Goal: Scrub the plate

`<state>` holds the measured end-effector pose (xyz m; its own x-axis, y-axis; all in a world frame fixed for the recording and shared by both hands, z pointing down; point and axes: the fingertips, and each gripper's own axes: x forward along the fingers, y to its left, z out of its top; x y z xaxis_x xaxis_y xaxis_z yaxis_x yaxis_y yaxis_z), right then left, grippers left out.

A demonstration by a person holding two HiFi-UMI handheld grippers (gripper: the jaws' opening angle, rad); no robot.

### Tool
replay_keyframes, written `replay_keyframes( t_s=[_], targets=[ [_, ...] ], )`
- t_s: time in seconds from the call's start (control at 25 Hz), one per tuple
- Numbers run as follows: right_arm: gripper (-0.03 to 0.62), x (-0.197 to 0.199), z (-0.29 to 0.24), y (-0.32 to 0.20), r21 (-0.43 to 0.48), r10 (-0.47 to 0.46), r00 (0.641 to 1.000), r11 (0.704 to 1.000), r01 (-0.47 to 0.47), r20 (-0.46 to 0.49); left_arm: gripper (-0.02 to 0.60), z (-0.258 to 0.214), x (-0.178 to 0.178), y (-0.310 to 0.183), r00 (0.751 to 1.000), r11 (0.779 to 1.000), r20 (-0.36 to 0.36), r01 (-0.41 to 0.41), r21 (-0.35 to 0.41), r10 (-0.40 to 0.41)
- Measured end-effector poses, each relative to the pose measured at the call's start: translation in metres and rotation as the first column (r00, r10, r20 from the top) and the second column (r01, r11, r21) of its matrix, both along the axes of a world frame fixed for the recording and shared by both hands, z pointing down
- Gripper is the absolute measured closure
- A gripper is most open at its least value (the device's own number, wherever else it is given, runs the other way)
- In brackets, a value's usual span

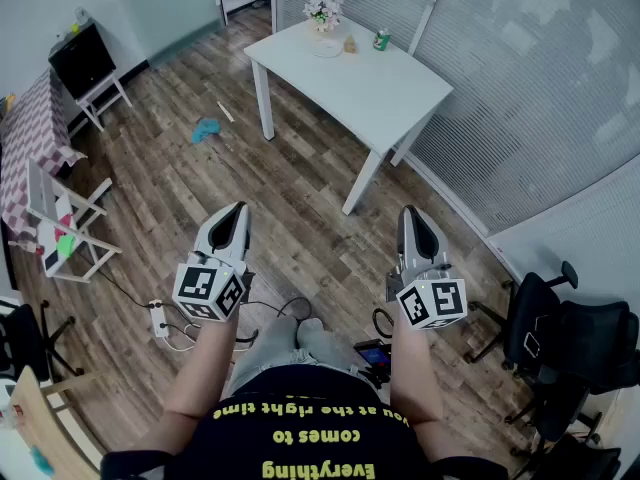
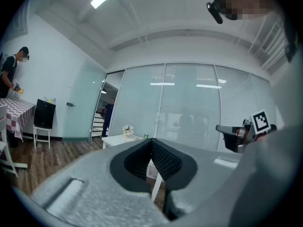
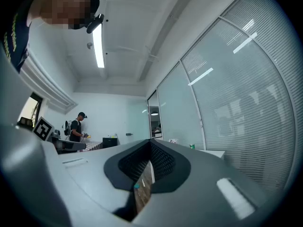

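Left tongs [image 1: 237,211]: clenched, pads together, nothing between them. Right tongs [image 1: 410,212]: likewise clenched and empty. Both are held level, side by side, above the floor [image 1: 300,178].

Left of the left tongs and nearer the body, a power strip [image 1: 158,318] is seen lying on the floor.

Well ahead of both tongs stands the bench [image 1: 380,93]. At its far end a pale round thing is noted, taken to be the plate [image 1: 326,49]. Flowers [image 1: 322,11] stand just behind it and a can [image 1: 381,39] a little to its right. No scrubber can be made out in any view.

Risks, as judged:
- The power strip may be trodden on as the bench is approached.
- With nothing gripped, scrubbing cannot be begun until a scrubber is found.
- The plate may slide on the smooth top unless it is steadied by one of the tongs.
- The flowers or can, being so near, may be knocked over.
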<state>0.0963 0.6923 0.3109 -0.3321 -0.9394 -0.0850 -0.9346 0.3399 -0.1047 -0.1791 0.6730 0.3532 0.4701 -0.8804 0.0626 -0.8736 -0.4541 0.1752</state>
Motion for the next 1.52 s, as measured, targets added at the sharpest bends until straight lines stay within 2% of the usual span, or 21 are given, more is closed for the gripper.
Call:
replay_keyframes(
  t_s=[0.56, 0.92, 1.52],
  targets=[
    [0.589, 0.01, 0.006, -0.001, -0.019, -0.055, 0.998, 0.998, 0.055, -0.004, 0.581, 0.006, 0.02, 0.004, 1.0, 1.0, 0.012, 0.023, -0.013, -0.022],
    [0.589, 0.013, 0.017, -0.009, -0.024, -0.108, 0.993, 0.994, 0.109, 0.045, 0.581, 0.015, 0.026, -0.003, 0.999, 0.998, 0.01, 0.052, -0.017, -0.052],
    [0.589, 0.026, 0.031, -0.032, -0.044, -0.118, 0.99, 0.992, 0.122, 0.079, 0.581, 0.02, 0.037, -0.025, 0.997, 0.998, 0.034, 0.063, -0.03, -0.062]
  ],
)
